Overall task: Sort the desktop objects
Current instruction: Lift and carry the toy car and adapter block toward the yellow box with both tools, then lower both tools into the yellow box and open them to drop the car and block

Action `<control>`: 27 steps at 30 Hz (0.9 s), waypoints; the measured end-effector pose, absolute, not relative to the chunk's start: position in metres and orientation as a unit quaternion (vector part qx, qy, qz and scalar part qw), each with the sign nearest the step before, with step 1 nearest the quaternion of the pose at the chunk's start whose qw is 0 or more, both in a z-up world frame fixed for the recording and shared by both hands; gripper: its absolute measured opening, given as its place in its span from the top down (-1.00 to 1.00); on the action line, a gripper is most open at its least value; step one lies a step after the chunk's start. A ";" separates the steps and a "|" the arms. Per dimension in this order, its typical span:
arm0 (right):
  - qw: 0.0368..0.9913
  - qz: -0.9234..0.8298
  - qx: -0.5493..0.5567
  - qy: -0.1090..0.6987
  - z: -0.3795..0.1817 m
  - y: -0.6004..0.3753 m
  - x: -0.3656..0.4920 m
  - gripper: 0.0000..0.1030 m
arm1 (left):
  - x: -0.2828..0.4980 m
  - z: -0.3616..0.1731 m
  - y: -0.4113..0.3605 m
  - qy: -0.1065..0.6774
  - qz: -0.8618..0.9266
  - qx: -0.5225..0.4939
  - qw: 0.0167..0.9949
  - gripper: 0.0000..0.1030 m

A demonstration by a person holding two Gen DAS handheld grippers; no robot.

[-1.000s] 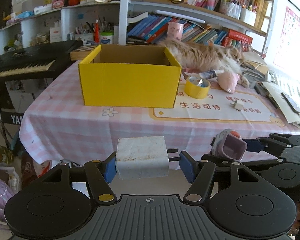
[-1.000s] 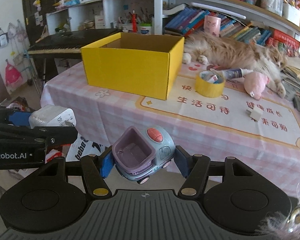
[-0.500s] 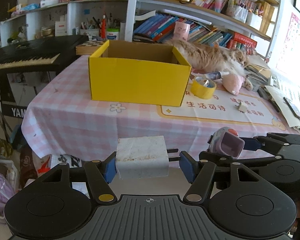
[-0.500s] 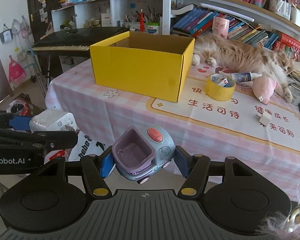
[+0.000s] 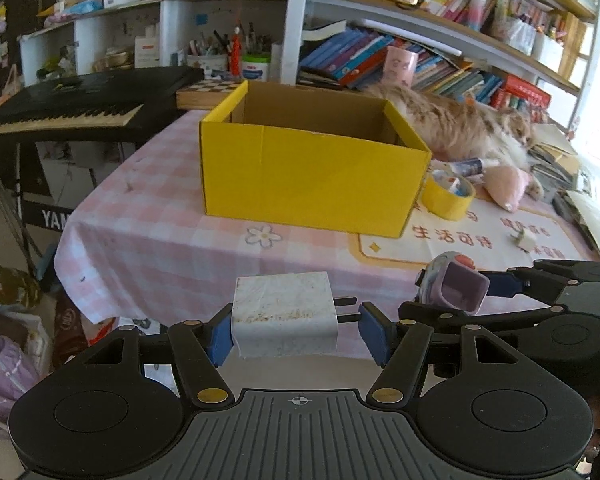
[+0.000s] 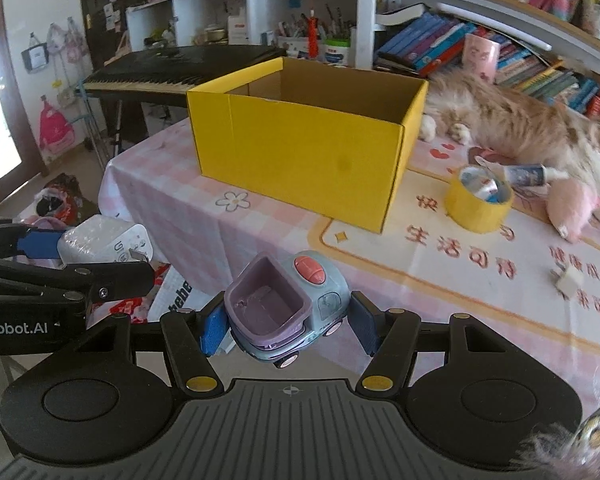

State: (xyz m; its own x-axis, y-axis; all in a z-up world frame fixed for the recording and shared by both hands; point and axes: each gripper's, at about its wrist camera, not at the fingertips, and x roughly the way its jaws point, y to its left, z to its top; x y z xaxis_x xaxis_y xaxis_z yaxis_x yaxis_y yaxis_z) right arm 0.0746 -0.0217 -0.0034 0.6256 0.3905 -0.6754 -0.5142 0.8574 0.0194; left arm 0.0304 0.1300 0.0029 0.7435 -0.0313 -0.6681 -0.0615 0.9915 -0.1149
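I am carrying two things to the yellow box (image 5: pixel 312 176) on the table (image 5: pixel 152 240). My left gripper (image 5: pixel 296 330) is closed on a white plug block (image 5: pixel 284 314), with one blue pad on its body and the other on its metal pins. My right gripper (image 6: pixel 286 328) is squeezed onto a little toy car (image 6: pixel 288 304), which is tipped a bit. Both are in the air, near the table edge and well apart from the box.

I think the next move is to lift each one up over the box wall and let go inside. The box is open on top, and I cannot see its floor from here.

The box is stiff cardboard with sharp corners. The plug block is hard and squarish, and it may be wrapped in shiny film. The toy car is smooth plastic, round, blue-gray with a purple tub and a pink button. A fluffy cat (image 6: pixel 520 128) lies behind a yellow tape roll (image 6: pixel 480 204).
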 end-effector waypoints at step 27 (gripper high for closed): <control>0.898 0.335 -0.131 0.255 0.059 -0.010 0.241 -0.16 | 0.177 0.060 0.135 0.284 0.044 -0.005 0.958 -0.26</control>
